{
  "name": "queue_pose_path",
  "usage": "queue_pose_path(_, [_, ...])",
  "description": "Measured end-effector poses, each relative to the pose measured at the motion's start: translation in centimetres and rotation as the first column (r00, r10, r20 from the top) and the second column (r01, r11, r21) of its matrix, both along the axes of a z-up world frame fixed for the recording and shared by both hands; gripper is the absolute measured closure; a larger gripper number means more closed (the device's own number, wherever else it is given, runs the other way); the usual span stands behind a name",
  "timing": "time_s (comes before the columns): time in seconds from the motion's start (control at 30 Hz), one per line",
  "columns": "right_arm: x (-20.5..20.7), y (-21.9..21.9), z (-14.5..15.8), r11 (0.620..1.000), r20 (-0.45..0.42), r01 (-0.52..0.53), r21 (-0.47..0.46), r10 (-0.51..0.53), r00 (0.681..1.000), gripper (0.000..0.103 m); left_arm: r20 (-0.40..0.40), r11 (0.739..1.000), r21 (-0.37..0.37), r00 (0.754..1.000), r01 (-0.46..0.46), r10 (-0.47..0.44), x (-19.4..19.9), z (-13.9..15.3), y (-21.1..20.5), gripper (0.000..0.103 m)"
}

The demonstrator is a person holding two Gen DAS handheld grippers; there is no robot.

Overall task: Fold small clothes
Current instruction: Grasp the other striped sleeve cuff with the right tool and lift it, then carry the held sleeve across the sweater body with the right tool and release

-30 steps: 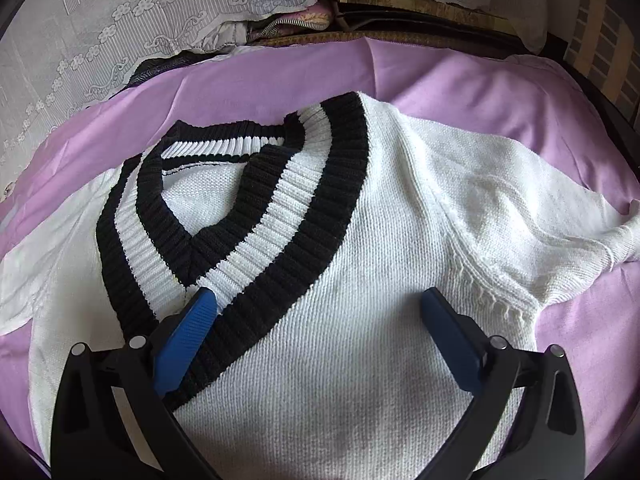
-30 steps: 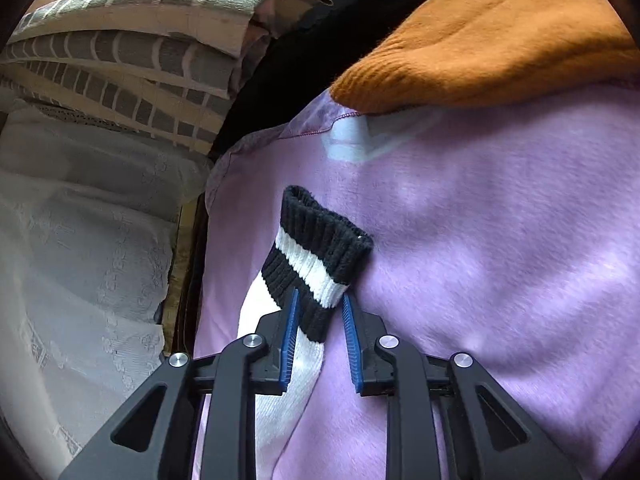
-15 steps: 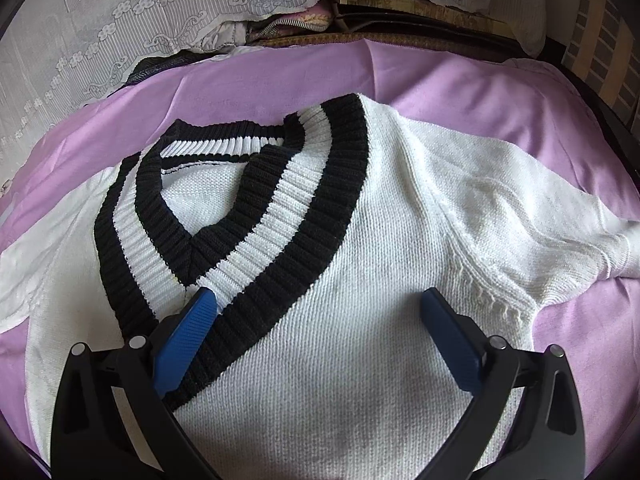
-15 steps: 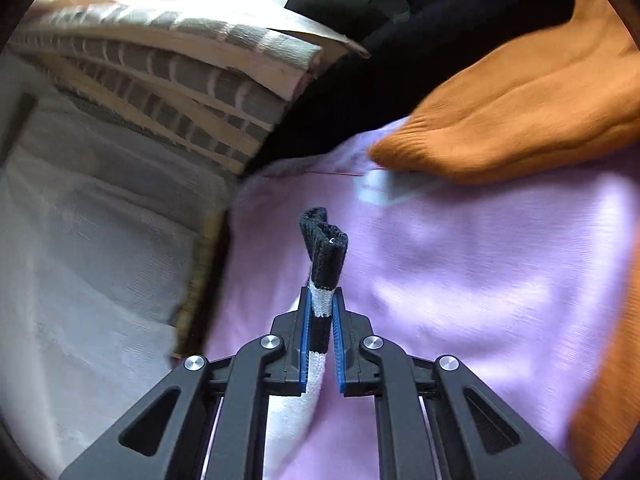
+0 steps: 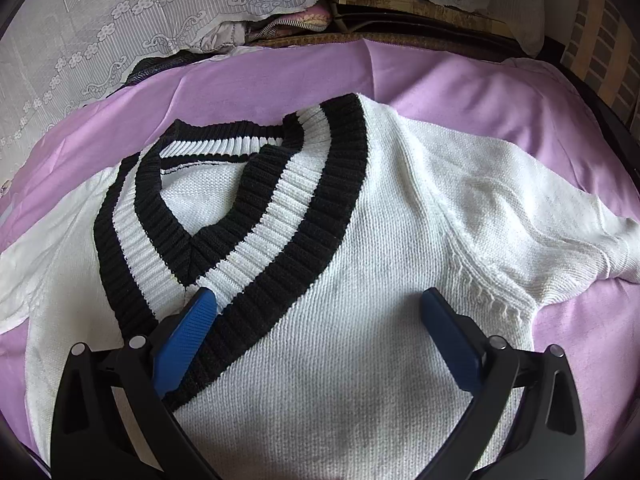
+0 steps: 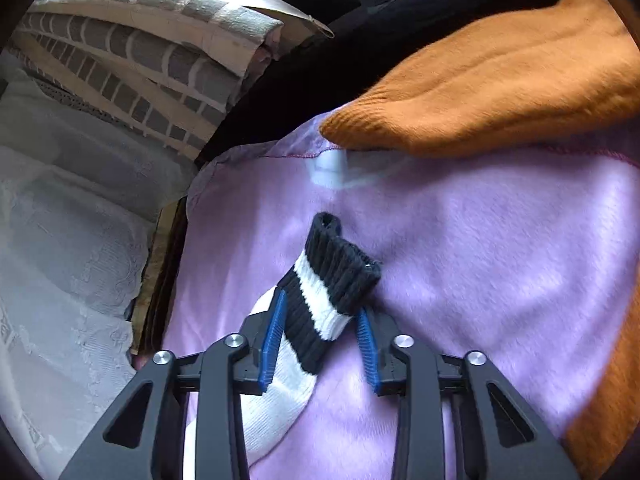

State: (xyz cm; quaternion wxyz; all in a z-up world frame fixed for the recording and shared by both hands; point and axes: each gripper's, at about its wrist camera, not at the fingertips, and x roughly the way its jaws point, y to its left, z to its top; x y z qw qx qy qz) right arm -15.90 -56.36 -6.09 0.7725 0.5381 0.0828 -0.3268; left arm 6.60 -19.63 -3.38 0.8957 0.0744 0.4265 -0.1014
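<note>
White knit sweater (image 5: 360,300) lies flat mid-frame under the wide-open left gripper (image 5: 320,320), while its striped cuff (image 6: 332,276) runs up-frame between the right gripper's (image 6: 320,340) opening jaws.

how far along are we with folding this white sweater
Barely begun. Done: the sweater lies spread flat on the purple sheet. In hand: the right gripper is at the striped cuff, jaws opening around it; the left gripper hovers open over the chest. Left: folding both sleeves and the body.
</note>
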Motion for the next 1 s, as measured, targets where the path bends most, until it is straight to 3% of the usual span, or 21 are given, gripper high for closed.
queue_pose_path(0.1, [-0.8,0.3,0.7,0.999,0.076,0.013,-0.035,-0.010,0.997,0.092,0.000,1.000,0.001,1.000,0.000,0.000,-0.1,0.0,0.0,0.004])
queue_pose_path(0.17, [-0.8,1.5,3.2,0.987,0.091,-0.005,-0.158,0.020,0.996,0.092,0.000,1.000,-0.004,1.000,0.001,-0.001,0.0,0.1,0.1,0.004])
queue_pose_path(0.3, [0.9,5.4,8.4,0.921,0.085,-0.132,-0.365,0.174,0.981,0.092,-0.005,0.998,-0.051,1.000,0.024,-0.024,-0.1,0.6,0.8,0.004])
queue_pose_path(0.47, [4.8,10.7,11.9,0.831,0.025,-0.303,-0.466,0.355,0.934,0.092,0.014,0.998,-0.056,1.000,0.009,-0.008,-0.1,2.4,3.3,0.004])
queue_pose_path(0.57, [7.8,14.9,13.2,0.758,-0.026,-0.420,-0.499,0.472,0.881,0.092,-0.032,0.988,-0.152,0.999,0.007,-0.012,1.2,3.8,5.4,0.004])
queue_pose_path(0.63, [9.6,18.0,13.8,0.699,-0.067,-0.492,-0.519,0.541,0.838,0.092,-0.072,0.971,-0.239,0.997,0.010,-0.028,2.0,4.5,6.8,0.004])
queue_pose_path(0.7, [11.4,21.2,13.9,0.639,-0.097,-0.562,-0.526,0.611,0.786,0.092,-0.088,0.960,-0.279,0.996,0.002,-0.028,2.7,5.0,8.0,0.004])
queue_pose_path(0.93, [16.3,32.9,13.6,0.410,-0.235,-0.745,-0.526,0.772,0.591,0.092,-0.102,0.972,-0.227,0.994,-0.054,0.031,4.7,4.2,11.7,0.004])
queue_pose_path(1.0, [17.1,35.9,13.6,0.357,-0.277,-0.762,-0.540,0.780,0.561,0.092,-0.098,0.972,-0.221,0.994,-0.076,0.055,5.0,4.0,13.4,0.004])
